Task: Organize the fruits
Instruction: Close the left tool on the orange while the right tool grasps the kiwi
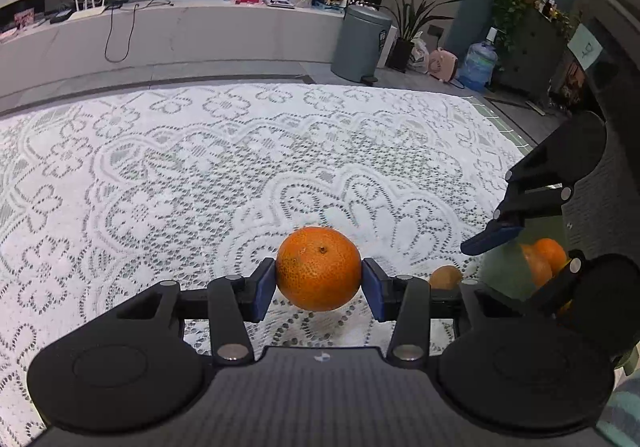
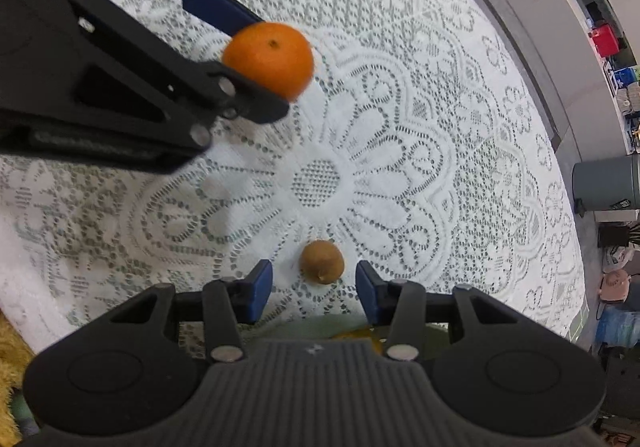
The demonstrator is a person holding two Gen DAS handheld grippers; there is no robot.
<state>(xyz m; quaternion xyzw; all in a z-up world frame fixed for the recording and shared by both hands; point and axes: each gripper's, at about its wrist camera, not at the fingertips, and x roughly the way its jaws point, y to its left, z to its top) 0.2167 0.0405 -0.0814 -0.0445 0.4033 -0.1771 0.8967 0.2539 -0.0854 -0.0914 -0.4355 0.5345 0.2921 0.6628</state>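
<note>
My left gripper (image 1: 319, 283) is shut on an orange mandarin (image 1: 319, 269), both blue pads pressing its sides, held a little above the lace cloth. In the right wrist view that mandarin (image 2: 269, 59) hangs at the upper left in the left gripper (image 2: 256, 63). A brown kiwi (image 2: 322, 261) lies on the cloth just ahead of my right gripper (image 2: 314, 287), in line with the gap; the pads stand apart from it. The left wrist view shows the kiwi (image 1: 445, 277) beside a green bowl (image 1: 500, 267) with two oranges (image 1: 544, 259), under the right gripper's blue finger (image 1: 492, 235).
A white lace tablecloth (image 1: 200, 175) covers the table; its right edge (image 1: 508, 127) drops to the floor. The bowl's rim (image 2: 312, 327) shows under the right gripper. Something yellow and fluffy (image 2: 8, 347) lies at the table's near left corner. A grey bin (image 1: 360, 43) stands beyond.
</note>
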